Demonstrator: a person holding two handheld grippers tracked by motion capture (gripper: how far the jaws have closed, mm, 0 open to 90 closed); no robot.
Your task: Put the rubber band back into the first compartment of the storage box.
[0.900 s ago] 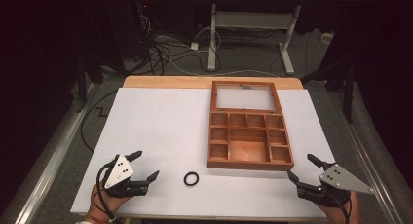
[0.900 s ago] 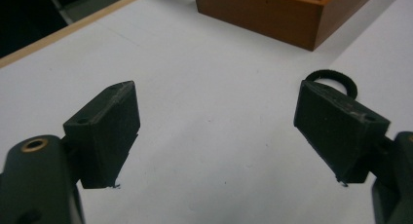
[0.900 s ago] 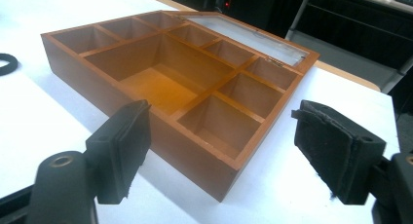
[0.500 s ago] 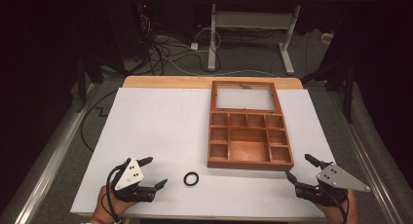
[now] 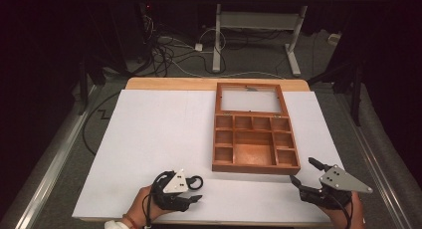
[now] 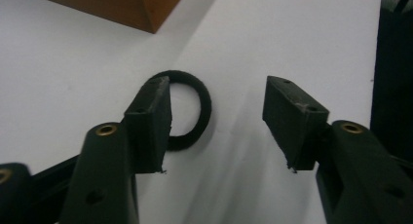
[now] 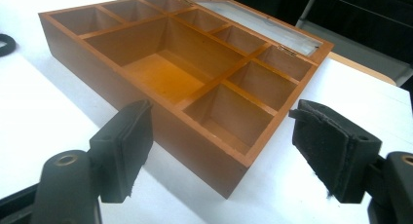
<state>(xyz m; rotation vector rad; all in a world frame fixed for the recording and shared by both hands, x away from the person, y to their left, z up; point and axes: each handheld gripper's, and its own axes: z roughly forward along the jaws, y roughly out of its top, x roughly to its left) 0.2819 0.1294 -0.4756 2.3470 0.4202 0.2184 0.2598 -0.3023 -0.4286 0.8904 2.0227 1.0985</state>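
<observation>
A small black ring (image 5: 197, 179) lies flat on the white sheet, left of the wooden box's near left corner. My left gripper (image 5: 196, 188) stands open around it. In the left gripper view its left pad (image 6: 155, 118) covers the black ring's (image 6: 204, 107) left edge, and the right pad stands well apart from it. The left gripper (image 6: 217, 90) presses on nothing. My right gripper (image 5: 302, 170) is open by the near right corner of the box (image 5: 256, 169). The right gripper (image 7: 221, 109) looks across the box's (image 7: 160, 119) empty compartments, with the black ring (image 7: 5, 44) at the far left.
The box has several empty compartments, and its glass-paned lid (image 5: 249, 99) lies open flat behind it. A white sheet (image 5: 149, 134) covers the table; the near edge is just under both hands. Cables and a desk frame (image 5: 219, 35) are on the floor beyond.
My left gripper has moved right along the near edge until its jaws stand around the ring. The ring, box and right gripper have stayed where they were.
</observation>
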